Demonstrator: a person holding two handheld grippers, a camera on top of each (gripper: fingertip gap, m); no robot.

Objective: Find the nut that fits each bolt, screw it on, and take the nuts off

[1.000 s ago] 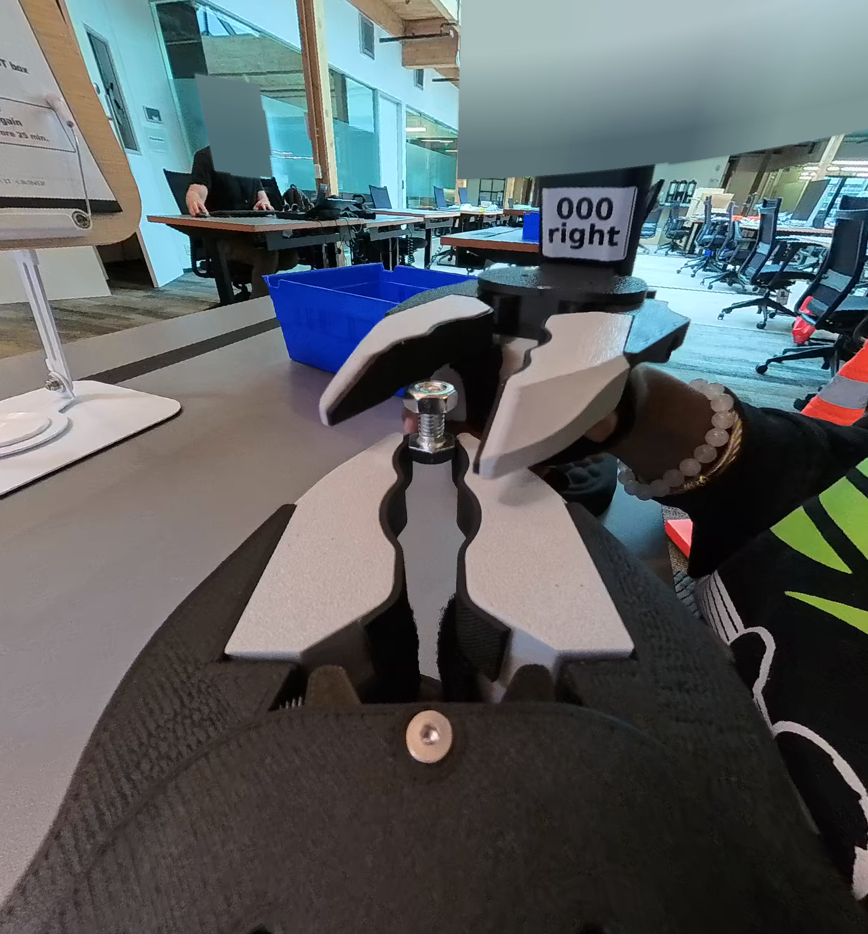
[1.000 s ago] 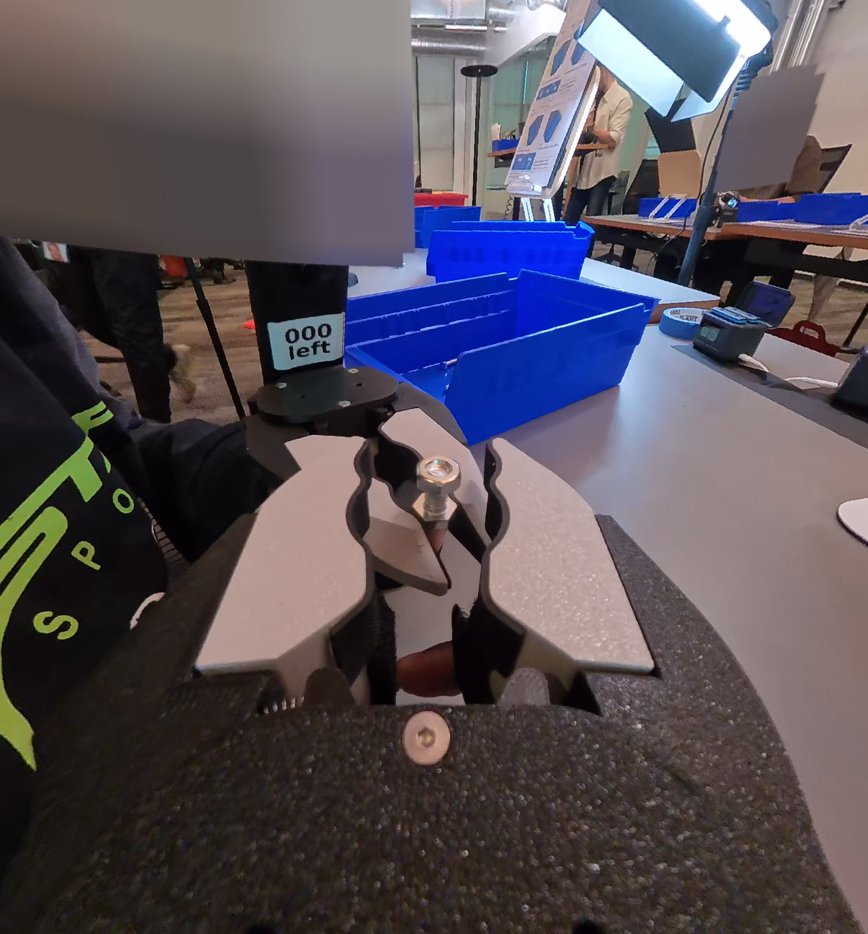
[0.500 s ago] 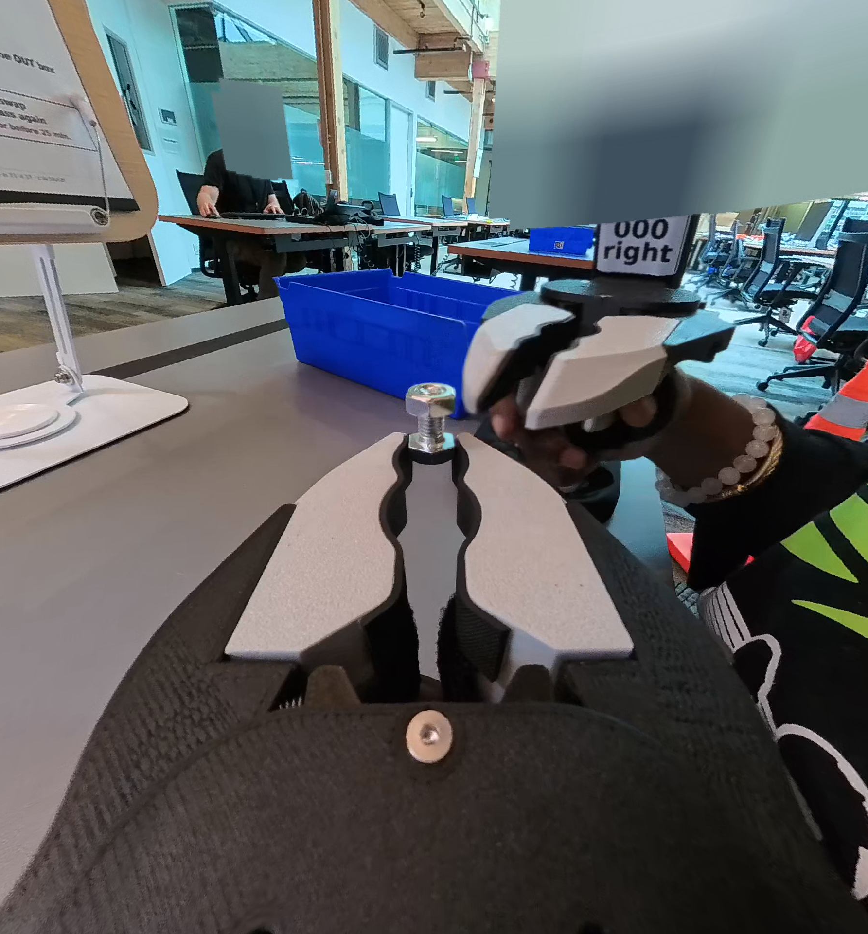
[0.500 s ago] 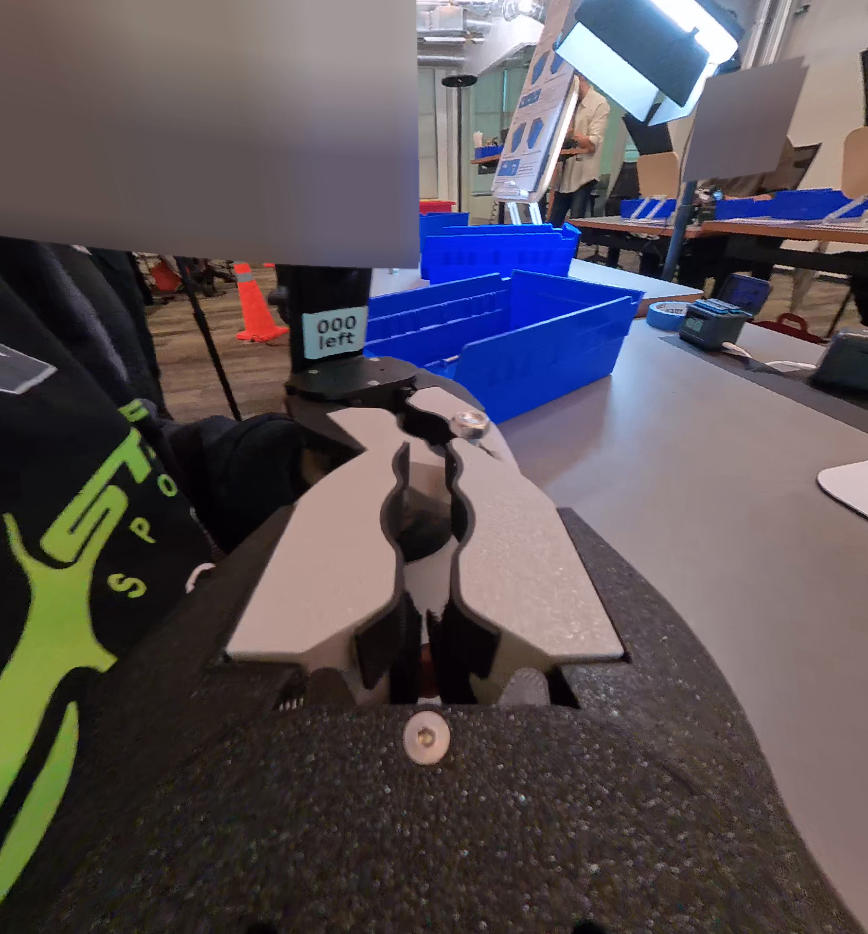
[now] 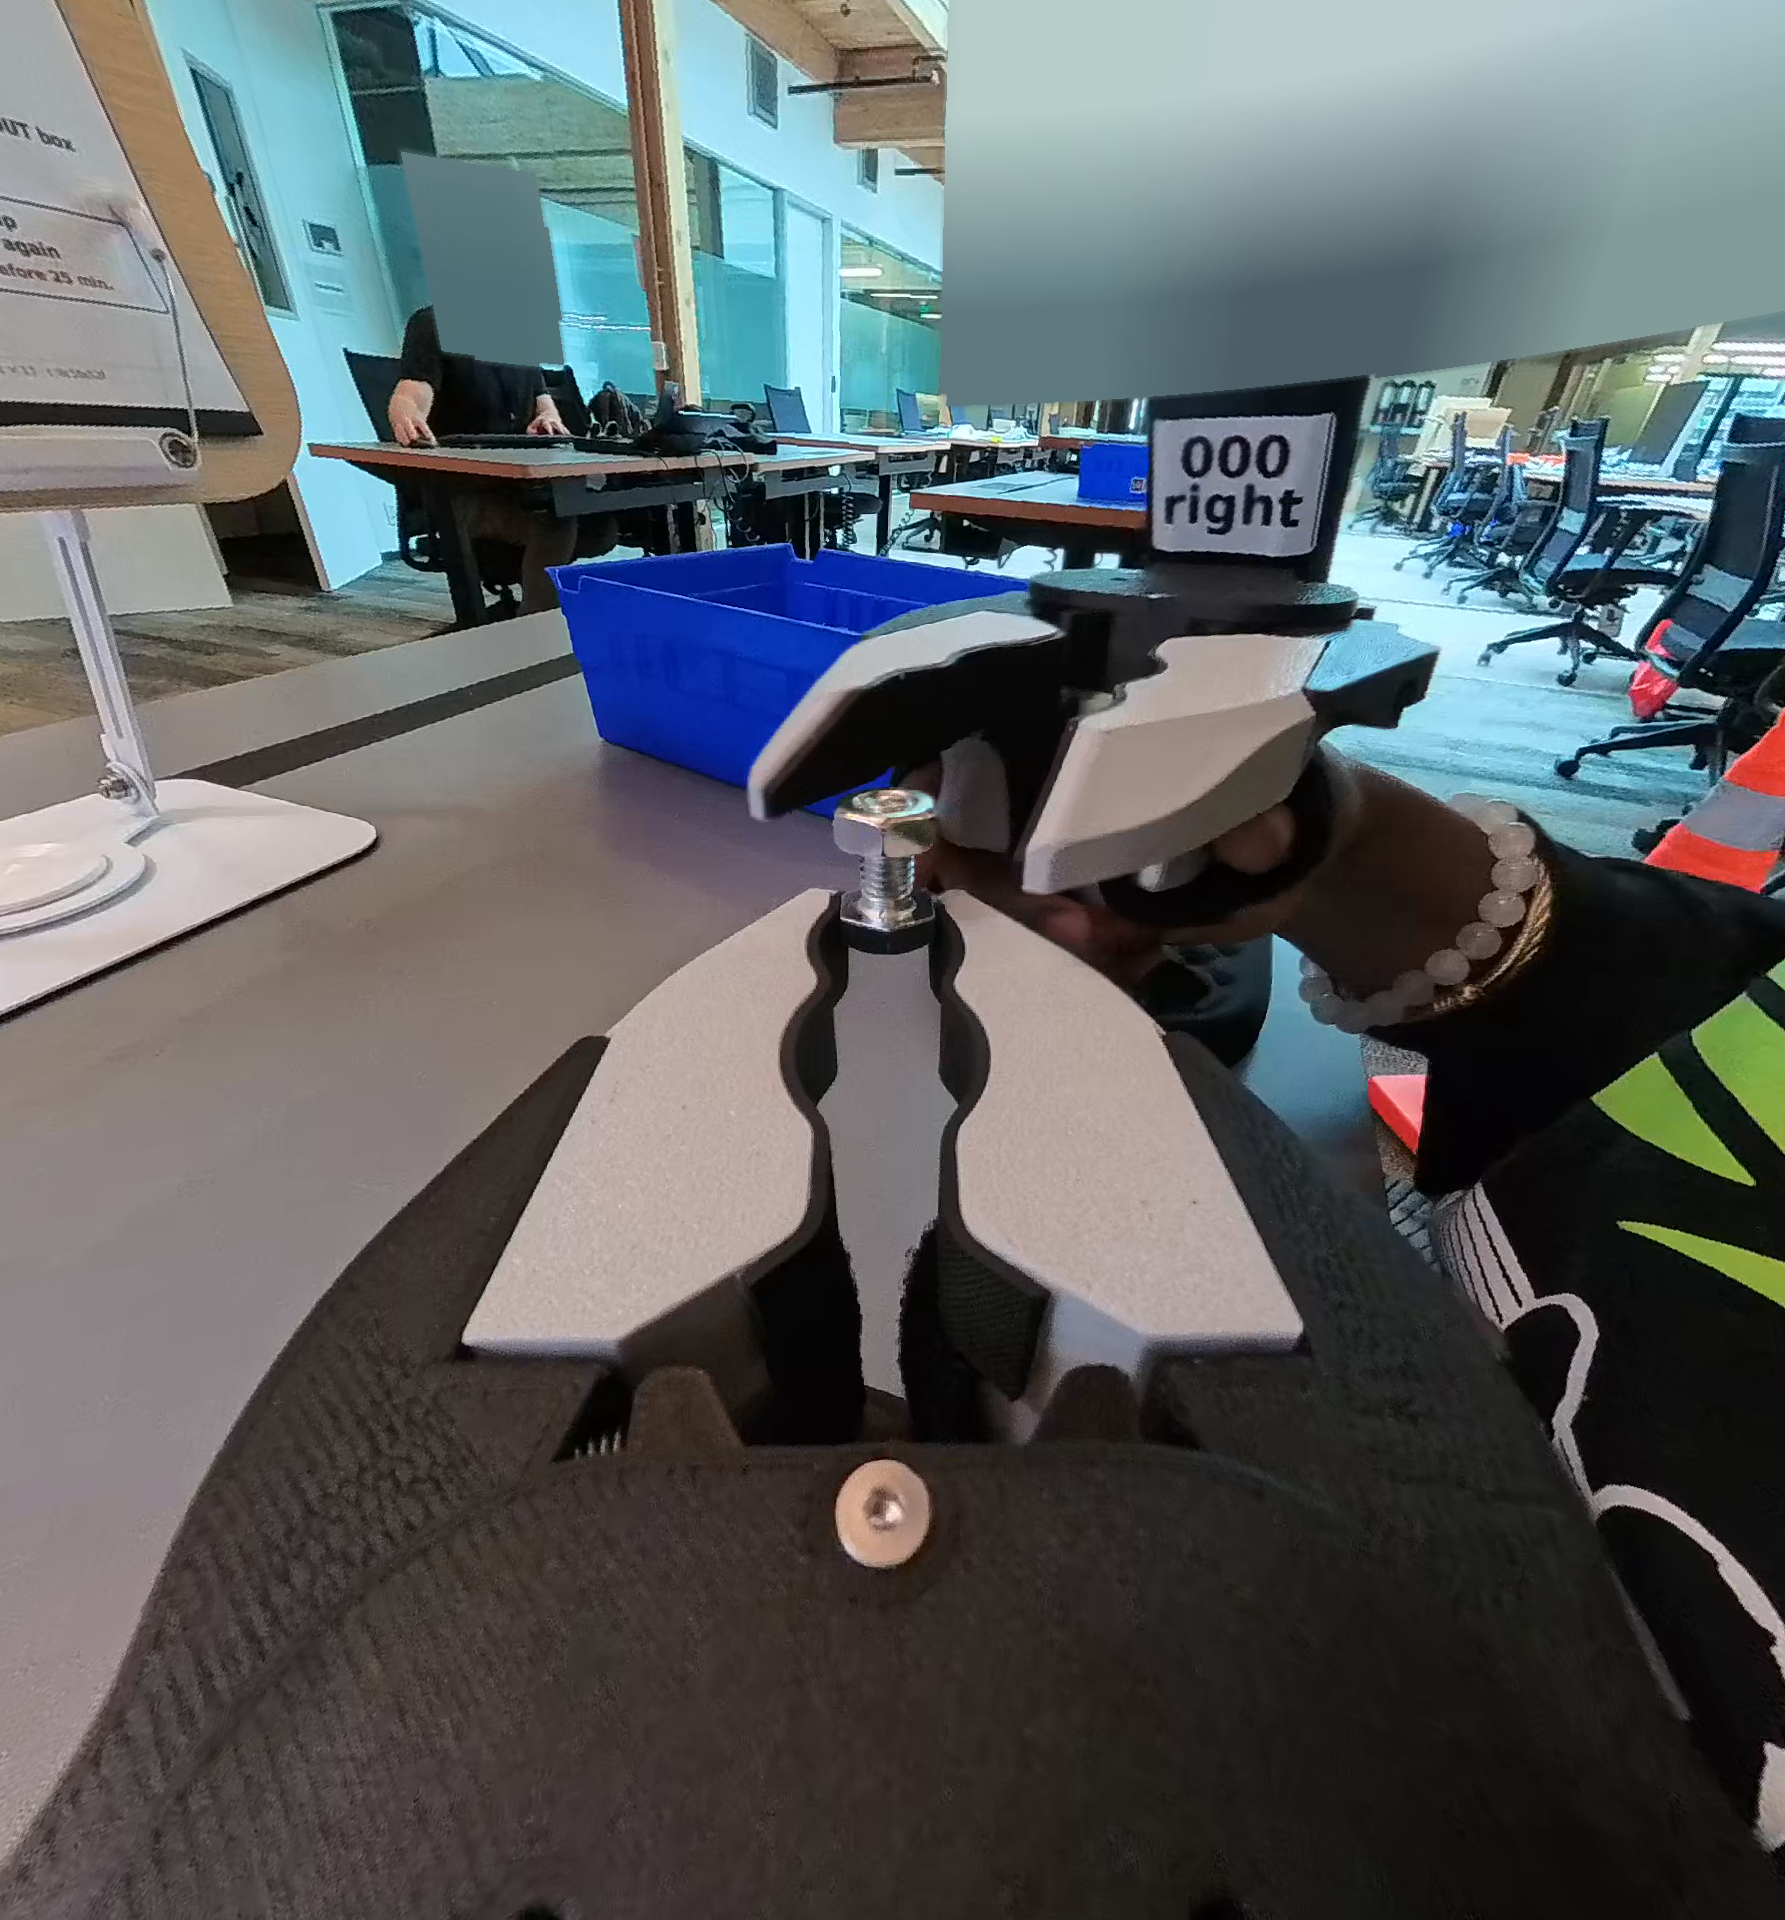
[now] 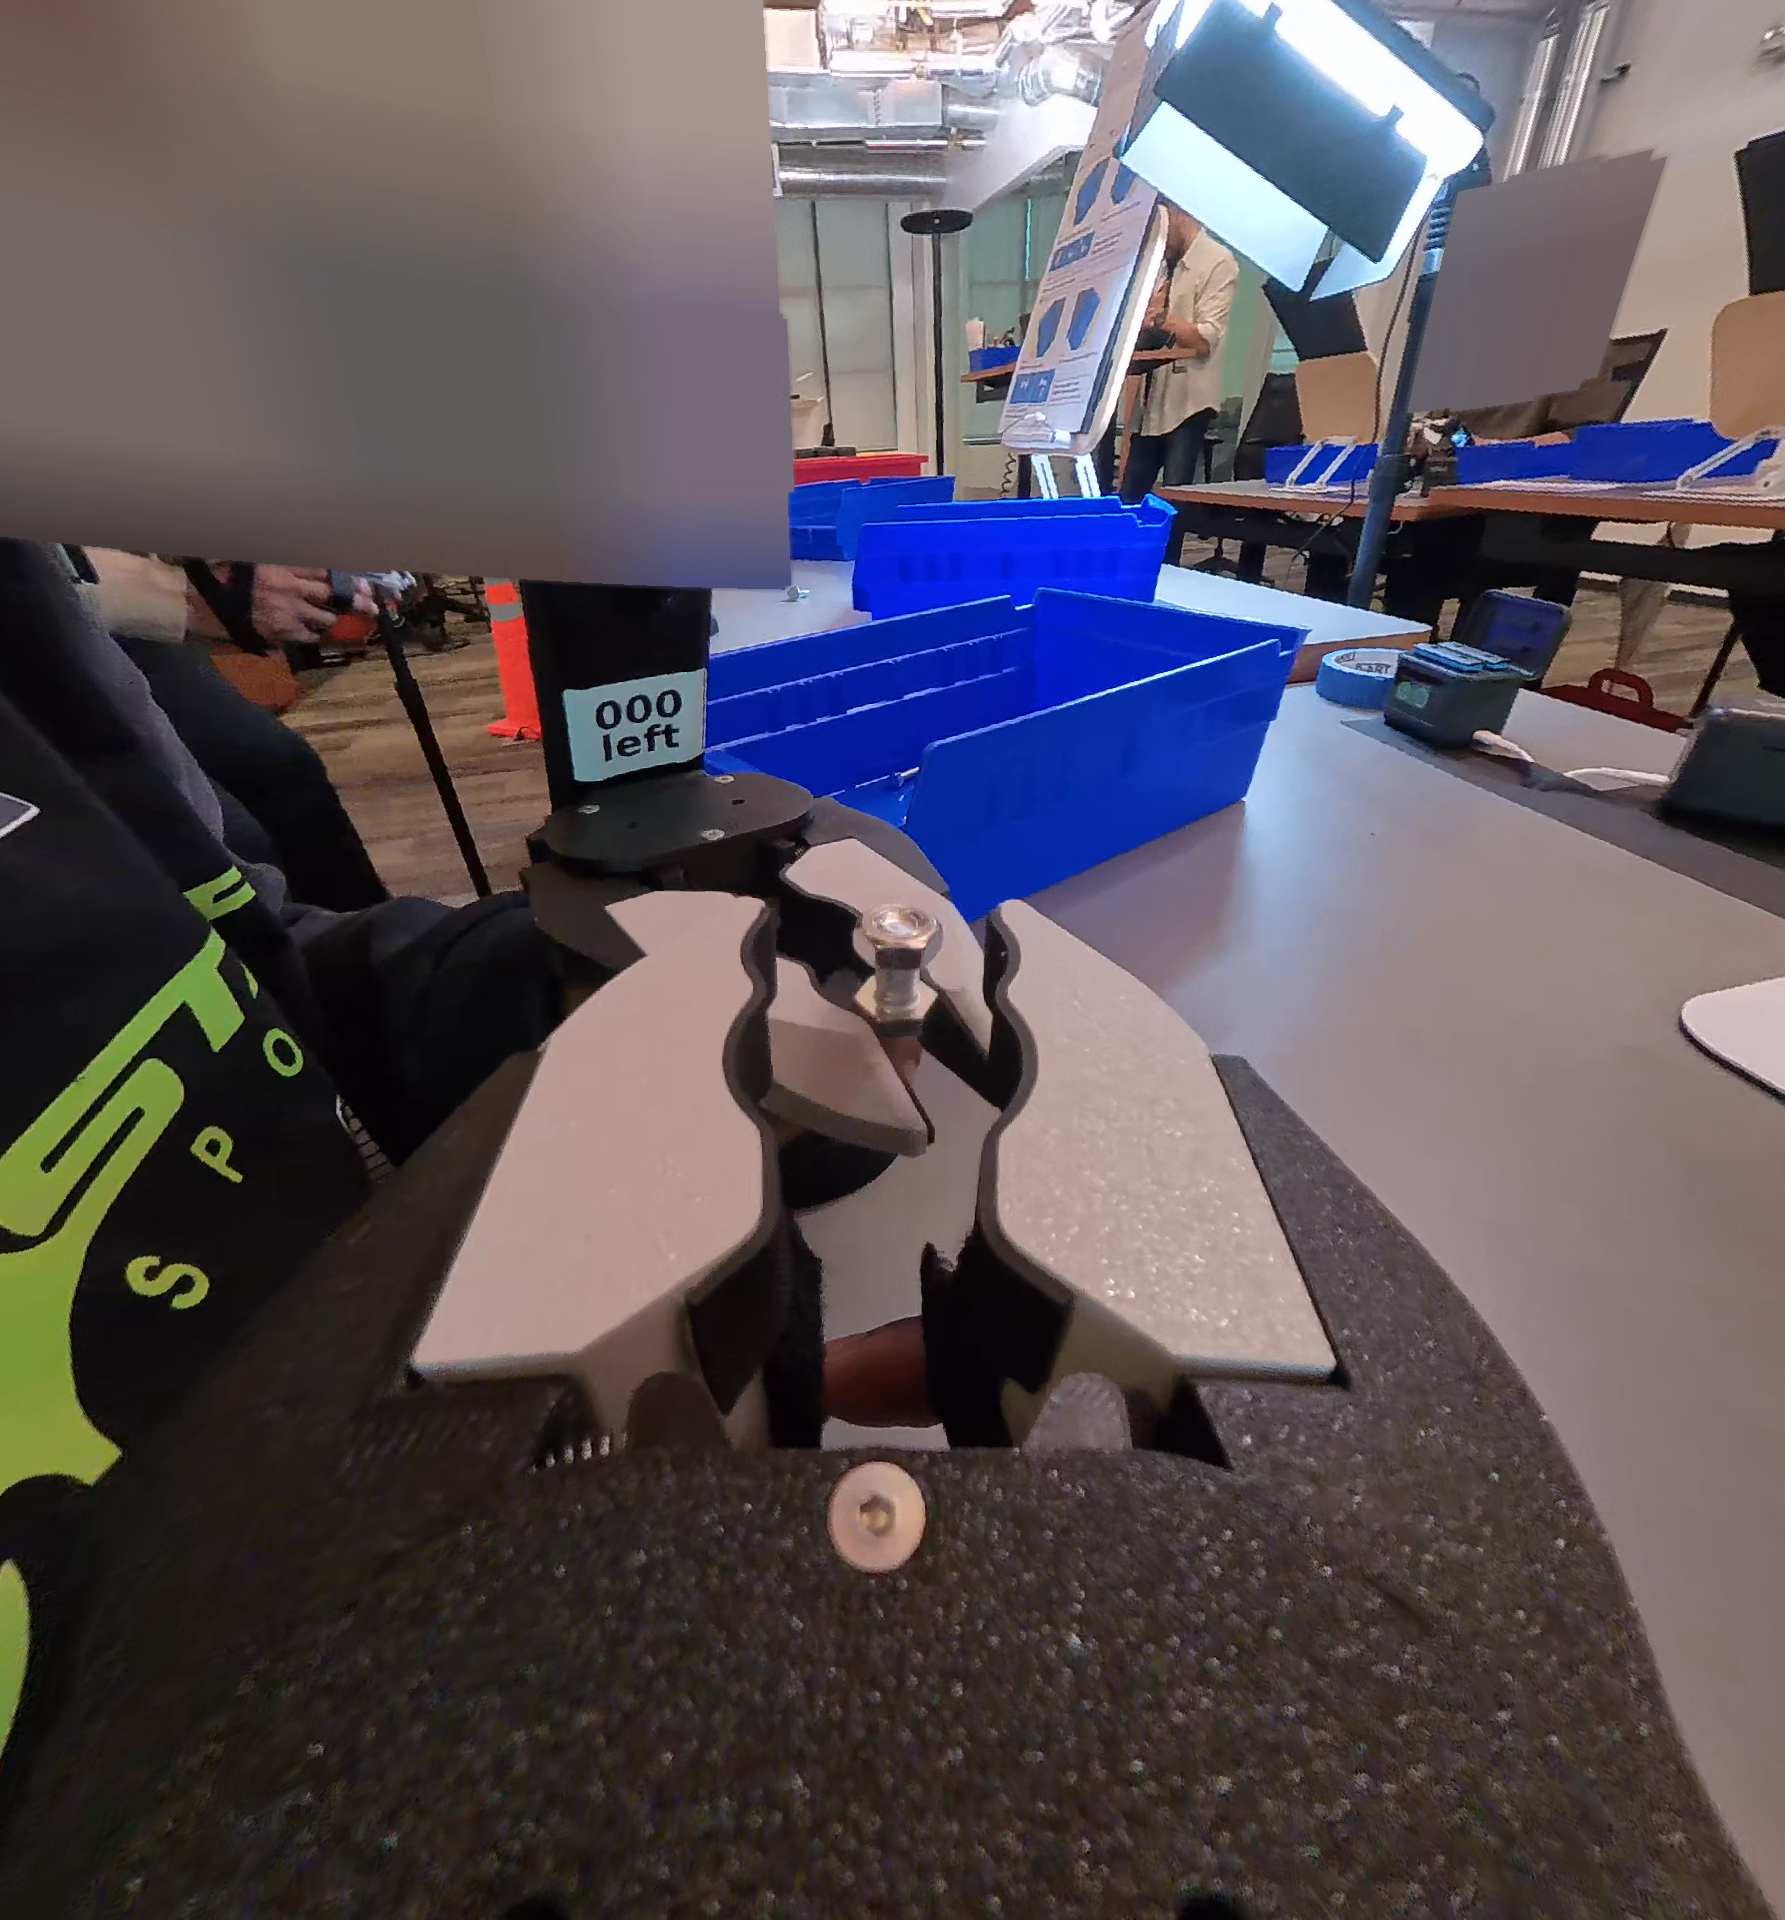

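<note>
- Grey tabletop (image 5: 192,1091) fills the left of the left wrist view
- left gripper (image 5: 885,920) at centre, fingers pinching the nut (image 5: 885,914) on an upright bolt (image 5: 885,831)
- right gripper (image 5: 955,821) to the right, fingers spread around the bolt head

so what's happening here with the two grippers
A person holds a gripper in each hand above a grey table. The left gripper is shut on the silver nut of a short silver hex-head bolt standing upright. The right gripper, jaws open, sits around the bolt's head, not yet gripping it.
</note>
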